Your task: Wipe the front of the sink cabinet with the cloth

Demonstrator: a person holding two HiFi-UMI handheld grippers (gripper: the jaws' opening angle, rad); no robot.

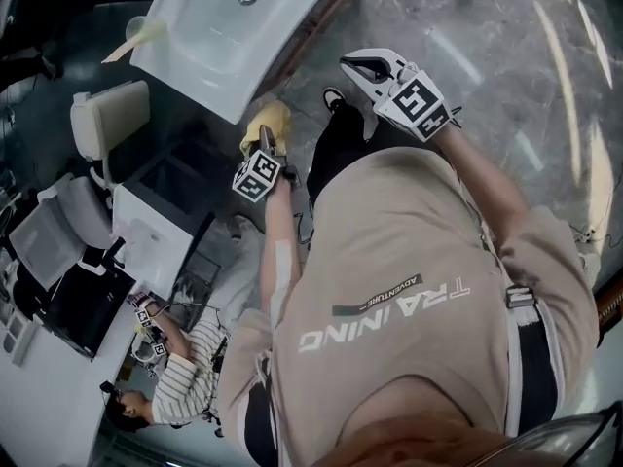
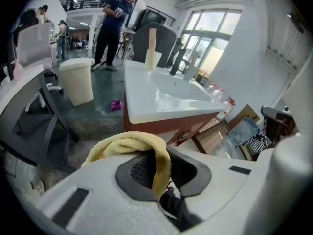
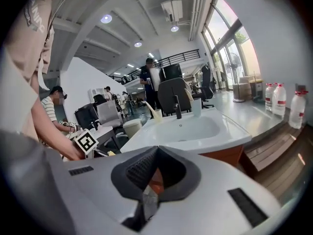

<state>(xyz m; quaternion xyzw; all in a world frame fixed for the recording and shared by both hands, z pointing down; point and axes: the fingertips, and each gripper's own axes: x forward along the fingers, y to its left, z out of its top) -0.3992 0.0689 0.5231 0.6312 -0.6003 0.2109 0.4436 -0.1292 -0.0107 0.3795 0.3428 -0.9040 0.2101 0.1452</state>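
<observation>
Gripping one cloth (image 2: 122, 144), left claw (image 2: 157, 177), one sink cabinet (image 2: 161, 124)

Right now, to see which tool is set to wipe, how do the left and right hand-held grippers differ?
The left hand-held gripper is shut on the yellow cloth; the right hand-held gripper is shut on nothing. The left sits close by the edge of the sink, the right farther out over the floor. Both face the sink.
</observation>
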